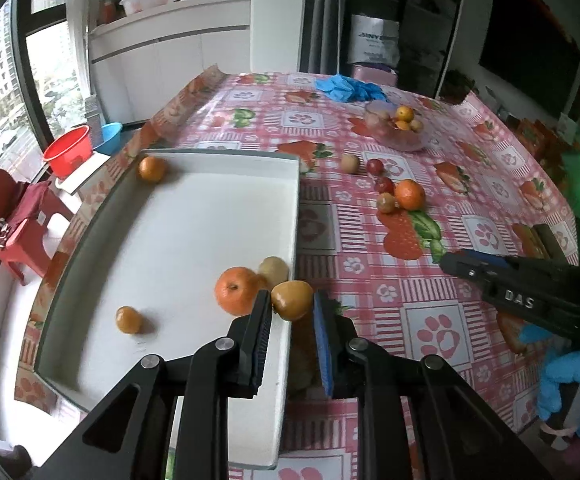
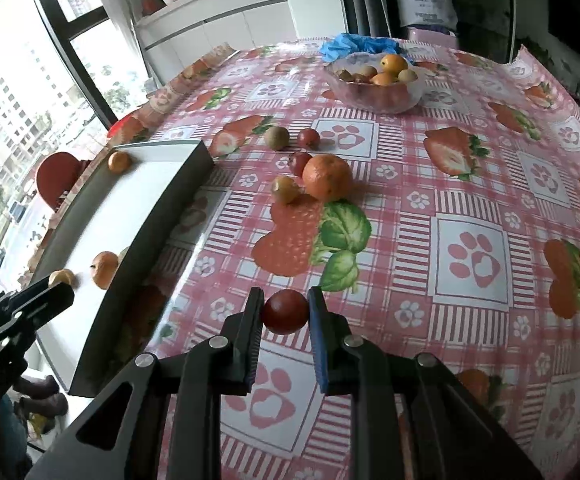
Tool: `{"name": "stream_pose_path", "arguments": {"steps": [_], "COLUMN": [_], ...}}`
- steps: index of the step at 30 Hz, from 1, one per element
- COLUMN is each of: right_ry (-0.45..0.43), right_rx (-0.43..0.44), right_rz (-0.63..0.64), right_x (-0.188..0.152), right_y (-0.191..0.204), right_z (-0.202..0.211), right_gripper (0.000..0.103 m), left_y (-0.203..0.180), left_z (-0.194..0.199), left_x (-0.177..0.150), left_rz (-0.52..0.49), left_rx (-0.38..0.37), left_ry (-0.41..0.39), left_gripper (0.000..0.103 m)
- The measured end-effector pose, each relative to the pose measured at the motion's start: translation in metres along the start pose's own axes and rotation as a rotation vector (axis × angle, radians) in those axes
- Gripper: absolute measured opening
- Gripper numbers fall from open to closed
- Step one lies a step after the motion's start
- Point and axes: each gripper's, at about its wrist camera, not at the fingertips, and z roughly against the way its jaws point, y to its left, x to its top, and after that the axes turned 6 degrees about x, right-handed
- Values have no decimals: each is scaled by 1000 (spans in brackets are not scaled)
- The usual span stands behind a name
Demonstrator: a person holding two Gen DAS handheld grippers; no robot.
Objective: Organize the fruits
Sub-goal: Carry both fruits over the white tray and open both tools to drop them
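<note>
My left gripper (image 1: 292, 300) is shut on a small yellow-brown pear (image 1: 291, 299), held over the right rim of the white tray (image 1: 194, 216). In the tray lie a big orange (image 1: 236, 290), a kiwi (image 1: 273, 270) and two small oranges (image 1: 129, 319) (image 1: 151, 168). My right gripper (image 2: 285, 309) is shut on a dark red plum (image 2: 285, 311) above the tablecloth. Loose on the cloth are an orange (image 2: 327, 176), a small pear (image 2: 285, 189), a kiwi (image 2: 277, 137) and two red plums (image 2: 308, 137).
A clear glass bowl (image 2: 376, 96) of fruit stands at the table's far side, with blue gloves (image 2: 356, 45) behind it. The right gripper shows at the right of the left wrist view (image 1: 530, 296). A red stool (image 1: 18, 216) and red basin (image 1: 69, 151) stand left of the table.
</note>
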Motion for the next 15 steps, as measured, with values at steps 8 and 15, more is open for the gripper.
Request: {"name": "stream_pose_path", "arguments": {"steps": [8,15], "right_ry": [-2,2], "right_rx": [2,11], "right_rz": [26,57], "right_x": [1,4], "right_y": [19,40], "right_z": [4,2], "right_gripper": [24,24], "left_y": [20,41], "left_z": [1,-1], "left_x": [-7,-12], "left_rz": [38,80], "left_rx": [21,32], "left_ry": [0,4], "left_gripper": [23,23]}}
